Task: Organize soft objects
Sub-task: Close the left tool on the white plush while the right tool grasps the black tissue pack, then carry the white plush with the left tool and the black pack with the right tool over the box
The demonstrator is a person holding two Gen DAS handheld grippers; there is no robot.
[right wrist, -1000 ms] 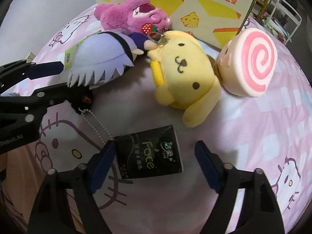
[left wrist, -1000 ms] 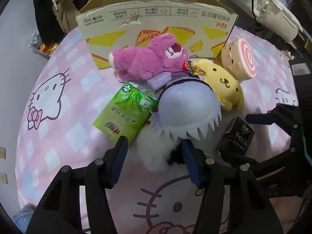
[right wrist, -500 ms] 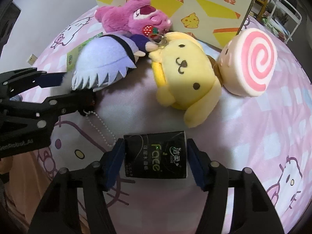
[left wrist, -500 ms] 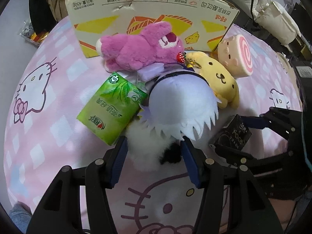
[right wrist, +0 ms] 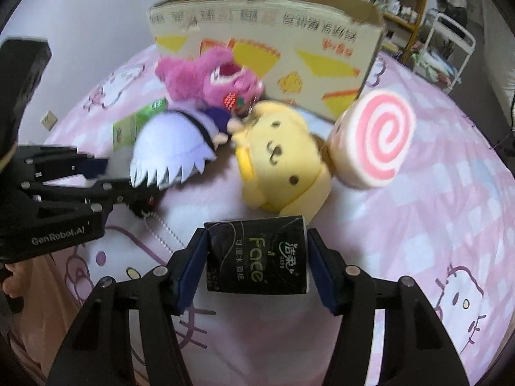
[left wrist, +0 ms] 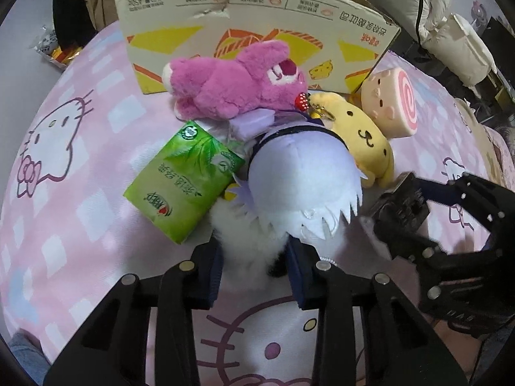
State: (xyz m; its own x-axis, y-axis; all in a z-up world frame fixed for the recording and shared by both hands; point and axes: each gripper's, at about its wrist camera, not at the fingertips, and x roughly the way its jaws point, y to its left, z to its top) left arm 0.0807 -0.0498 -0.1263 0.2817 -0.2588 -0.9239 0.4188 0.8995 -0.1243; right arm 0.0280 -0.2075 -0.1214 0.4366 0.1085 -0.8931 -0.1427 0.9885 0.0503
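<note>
- Two grabs are in hand at once: my right tongs point(right wrist: 257, 257) clamp the black tissue pack point(right wrist: 256, 254) by its short sides, and my left tongs point(left wrist: 254, 268) are narrowed on the white fluffy end of the lavender doll point(left wrist: 302, 186).
- The step, as I judge it, is picking up to load the cardboard box point(left wrist: 257, 16) standing at the back of the bed point(left wrist: 80, 160).
- The black pack sits just in front of the yellow dog point(right wrist: 283, 160), its long axis running across between my blue pads, printed face up.
- The doll lies lengthwise away from me, fringe toward my tongs, far end under the pink bear point(left wrist: 235, 83), beside the green tissue pack point(left wrist: 183, 186).
- Next I need a clean lift on both, then a carry over the box rim; the doll's bead chain may drag.
</note>
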